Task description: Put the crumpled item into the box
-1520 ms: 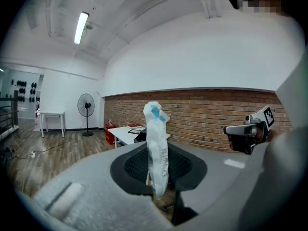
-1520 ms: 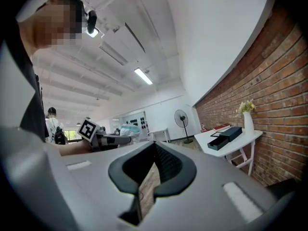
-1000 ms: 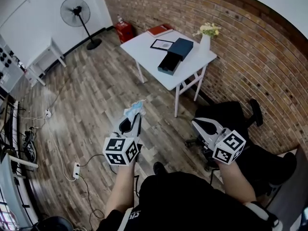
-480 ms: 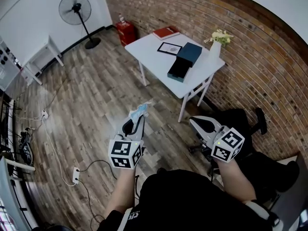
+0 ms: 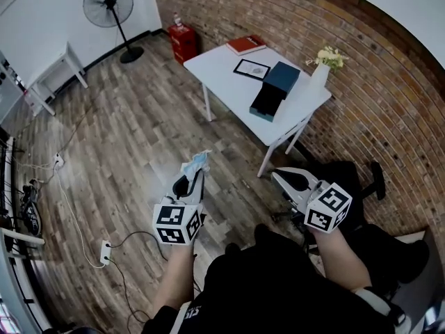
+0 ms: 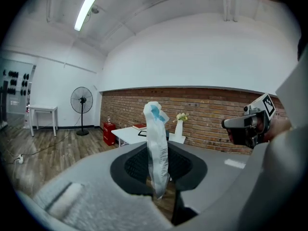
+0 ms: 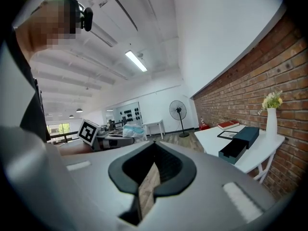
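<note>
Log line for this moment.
left tool: shut on crumpled item | right tool: shut, empty | box: open, on table

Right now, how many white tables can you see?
2. The big table by the brick wall holds the box; the small table stands near the fan. More may be hidden.

crumpled white-blue item (image 5: 196, 163) upright in left gripper (image 5: 194, 179); dark box (image 5: 273, 90) open

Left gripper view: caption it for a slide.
Left gripper pinches a crumpled white-and-blue item, table ahead by brick wall.
</note>
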